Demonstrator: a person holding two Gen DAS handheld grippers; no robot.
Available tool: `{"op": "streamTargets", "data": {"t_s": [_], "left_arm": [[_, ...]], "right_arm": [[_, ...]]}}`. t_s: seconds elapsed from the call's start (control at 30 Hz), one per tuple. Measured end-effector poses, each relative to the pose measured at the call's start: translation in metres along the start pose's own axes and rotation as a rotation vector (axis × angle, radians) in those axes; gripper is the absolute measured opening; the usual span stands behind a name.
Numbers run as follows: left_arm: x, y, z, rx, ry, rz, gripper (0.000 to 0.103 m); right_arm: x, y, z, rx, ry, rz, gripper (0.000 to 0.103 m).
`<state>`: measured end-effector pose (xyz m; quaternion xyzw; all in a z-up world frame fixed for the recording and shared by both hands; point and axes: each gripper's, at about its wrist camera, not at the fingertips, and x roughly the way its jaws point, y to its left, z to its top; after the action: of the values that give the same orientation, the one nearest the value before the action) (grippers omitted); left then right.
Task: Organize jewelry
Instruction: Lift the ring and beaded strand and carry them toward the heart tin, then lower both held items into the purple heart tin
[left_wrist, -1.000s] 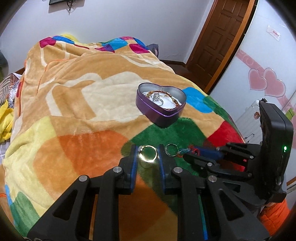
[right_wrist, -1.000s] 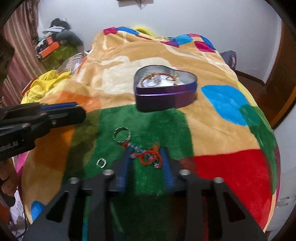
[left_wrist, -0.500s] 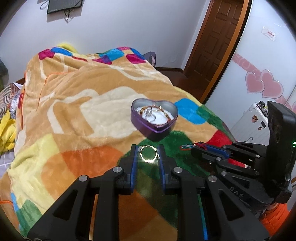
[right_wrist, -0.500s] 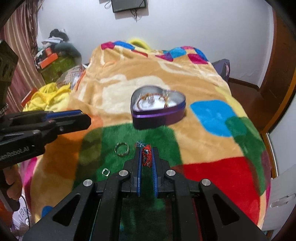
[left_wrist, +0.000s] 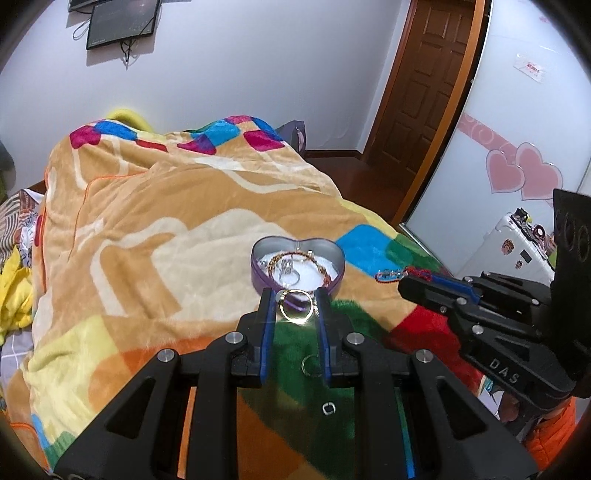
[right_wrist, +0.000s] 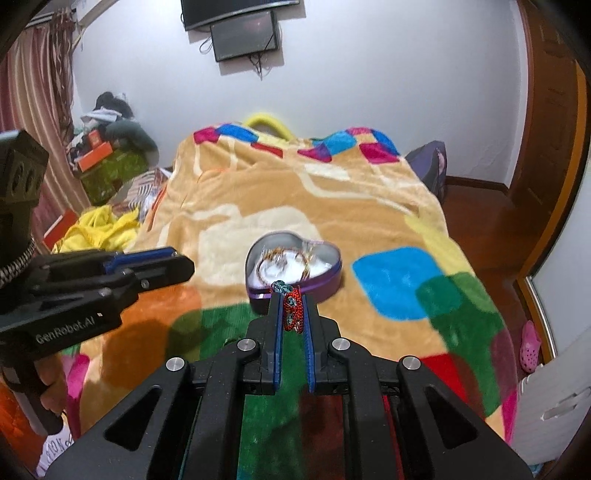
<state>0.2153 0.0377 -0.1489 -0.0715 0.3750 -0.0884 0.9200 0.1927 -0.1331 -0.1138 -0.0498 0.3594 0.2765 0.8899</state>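
While both loads hang above the bed | left tongs (left_wrist: 294, 306) narrow, pinching ring (left_wrist: 295, 304) edge-on: may pop free into blanket (left_wrist: 147, 229) | tin (left_wrist: 297, 266) at 12 o'clock, already crowded | right tongs (right_wrist: 293, 309) clamped on beaded chain (right_wrist: 292, 308): dangling end could snag tin rim | loose rings at 6 o'clock remain.

"DAS" on right tongs (left_wrist: 424, 286); "GenRobot.AI" on left tongs (right_wrist: 177, 264).
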Motion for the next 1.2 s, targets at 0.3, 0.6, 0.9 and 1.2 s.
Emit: {"op": "streamTargets", "data": {"t_s": [0.3, 0.6, 0.9, 1.2], "left_arm": [[0.009, 0.000, 0.015, 0.004, -0.019, -0.013, 0.020], [0.022, 0.007, 0.029, -0.016, -0.036, -0.016, 0.020], [0.039, 0.016, 0.036, -0.027, -0.029, -0.006, 0.020], [0.057, 0.023, 0.037, -0.052, 0.004, -0.015, 0.020]], "right_arm": [[0.002, -0.006, 0.015, -0.007, -0.044, 0.001, 0.009], [0.019, -0.011, 0.026, -0.010, -0.041, 0.008, 0.009], [0.057, -0.017, 0.035, 0.014, 0.022, 0.074, 0.009], [0.080, -0.017, 0.032, -0.018, 0.113, 0.112, 0.009]]}}
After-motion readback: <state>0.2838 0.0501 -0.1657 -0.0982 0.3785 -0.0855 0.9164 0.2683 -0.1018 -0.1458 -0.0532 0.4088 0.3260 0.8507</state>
